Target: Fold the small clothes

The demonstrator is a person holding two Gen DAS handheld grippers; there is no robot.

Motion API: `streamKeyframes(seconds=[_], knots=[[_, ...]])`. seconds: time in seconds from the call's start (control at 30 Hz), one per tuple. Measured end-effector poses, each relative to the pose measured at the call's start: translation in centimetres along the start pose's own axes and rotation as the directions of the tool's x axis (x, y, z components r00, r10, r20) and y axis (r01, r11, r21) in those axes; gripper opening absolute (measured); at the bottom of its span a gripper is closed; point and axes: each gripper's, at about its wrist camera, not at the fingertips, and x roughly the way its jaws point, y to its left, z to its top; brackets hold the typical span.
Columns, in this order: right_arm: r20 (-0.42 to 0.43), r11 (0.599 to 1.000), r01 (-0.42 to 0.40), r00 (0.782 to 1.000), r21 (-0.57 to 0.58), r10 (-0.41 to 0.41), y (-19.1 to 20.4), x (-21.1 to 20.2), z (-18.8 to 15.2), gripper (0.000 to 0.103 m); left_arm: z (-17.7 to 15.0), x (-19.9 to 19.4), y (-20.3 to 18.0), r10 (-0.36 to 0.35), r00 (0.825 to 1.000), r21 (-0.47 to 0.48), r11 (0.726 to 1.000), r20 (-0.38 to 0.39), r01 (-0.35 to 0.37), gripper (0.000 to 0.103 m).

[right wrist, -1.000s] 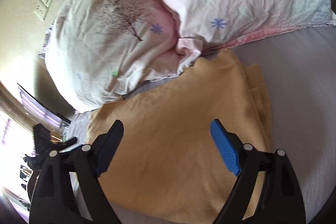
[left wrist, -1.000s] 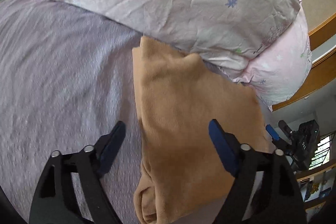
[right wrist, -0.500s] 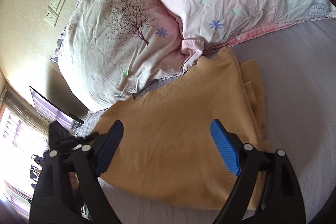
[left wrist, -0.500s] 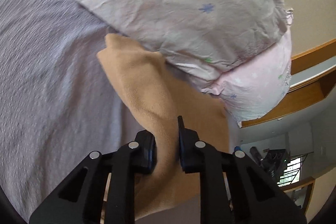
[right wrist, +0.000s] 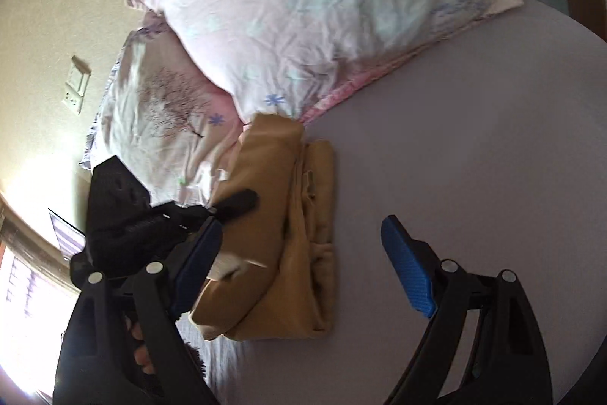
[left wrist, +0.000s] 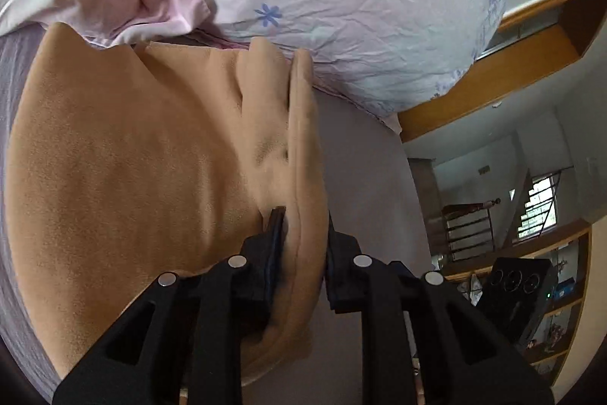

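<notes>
Tan fleece garment (right wrist: 288,245) lies folded on the grey-lilac bedsheet (right wrist: 474,147), far end butted against the pillows. In the right wrist view its long axis runs from the near edge of the bed up toward the pillows, leaning slightly left at the top; it reads as a narrow stacked bundle with several layers showing along its right side. In the left wrist view the same garment (left wrist: 125,169) spreads wide to the left, and one thick folded edge is raised along the right side, running straight away from the camera toward the pillows.

Left gripper (left wrist: 301,234): fingers pinched tight on that raised folded edge, cloth squeezed between the two pads, only the fabric thickness between them. It also shows in the right wrist view (right wrist: 235,202) as a black body with one finger resting on top of the garment's left side.

Right gripper (right wrist: 303,276): fingers spread wide apart, nothing between them. Its left blue pad (right wrist: 197,260) is over the near left corner of the garment; contact cannot be told. The right pad hangs over bare sheet, clear of the cloth.

Two pillows (right wrist: 303,6) in pale pink-white cases with blue and green flower prints and a dark tree print, stacked against a cream wall. A wall switch plate (right wrist: 77,84) sits left of them. Wooden bed frame (left wrist: 493,71) at right. No readable writing or labels; a small white patch on the garment near the right gripper's left pad is too blurred to read.
</notes>
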Motion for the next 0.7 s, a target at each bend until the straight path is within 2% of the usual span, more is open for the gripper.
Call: streamKeyframes(seconds=[0.03,0.07,0.1,0.13,0.17,0.23,0.27,0.3,0.37,0.47,0.53,0.6,0.63,0.7], knots=[[0.006,1.0,0.006,1.0,-0.005,-0.006,-0.2,-0.3,0.2,0.086,0.1,-0.6,-0.3,-0.016,1.0,0.022,1.0,0.012,0.015,0.023],[0.013,1.0,0.008,1.0,-0.013,-0.008,-0.3,-0.7,0.5,0.086,0.3,-2.1,-0.6,-0.072,0.997,0.043,0.997,0.018,0.071,0.036],[0.017,1.0,0.006,1.0,-0.018,-0.006,-0.2,-0.8,0.8,0.086,0.4,-3.6,-0.6,-0.126,0.992,0.051,0.991,0.023,0.125,0.069],[0.017,1.0,-0.006,1.0,-0.021,0.006,-0.1,-0.8,1.0,0.086,0.3,-5.4,-0.5,-0.164,0.985,0.061,0.985,0.047,0.161,0.085],[0.013,0.999,-0.031,0.999,-0.029,0.032,0.3,-0.8,1.2,0.086,0.1,-8.0,-0.3,-0.174,0.978,0.086,0.983,0.112,0.165,0.096],[0.005,0.995,-0.079,0.997,-0.06,0.079,1.5,-0.6,1.2,0.085,-0.5,-11.8,0.0,-0.155,0.971,0.156,0.979,0.184,0.127,0.096],[-0.003,0.991,-0.106,0.994,-0.087,0.106,2.4,-0.5,1.0,0.085,-0.8,-13.2,0.3,-0.118,0.971,0.171,0.982,0.208,0.082,0.096],[-0.016,0.986,-0.118,0.993,-0.118,0.117,3.4,-0.4,0.7,0.082,-1.1,-14.3,1.0,-0.075,0.972,0.167,0.985,0.222,0.038,0.096],[-0.03,0.97,-0.124,0.992,-0.209,0.121,6.1,-0.2,-0.2,0.081,-1.5,-15.4,2.8,-0.043,0.974,0.139,0.99,0.222,0.012,0.096],[0.003,0.926,-0.042,0.999,-0.375,0.046,10.4,-0.1,-1.9,0.08,-2.4,-15.9,5.3,-0.01,0.979,0.098,0.995,0.206,-0.01,0.096],[0.046,0.9,0.016,0.999,-0.436,0.005,12.2,-0.3,-2.6,0.079,-2.8,-16.0,6.4,0.0,0.979,0.083,0.996,0.203,-0.017,0.096],[0.084,0.9,0.037,0.996,-0.435,0.0,12.4,-0.8,-2.6,0.074,-3.1,-16.2,7.0,0.005,0.982,0.078,0.997,0.19,-0.02,0.096],[0.103,0.903,0.051,0.995,-0.427,-0.007,12.4,-1.1,-2.6,0.069,-3.3,-16.2,7.1,0.004,0.983,0.079,0.997,0.184,-0.019,0.096],[0.136,0.902,0.049,0.991,-0.429,0.011,12.3,-1.8,-2.4,0.067,-3.6,-16.0,7.0,-0.005,0.986,0.094,0.995,0.17,-0.011,0.096]])
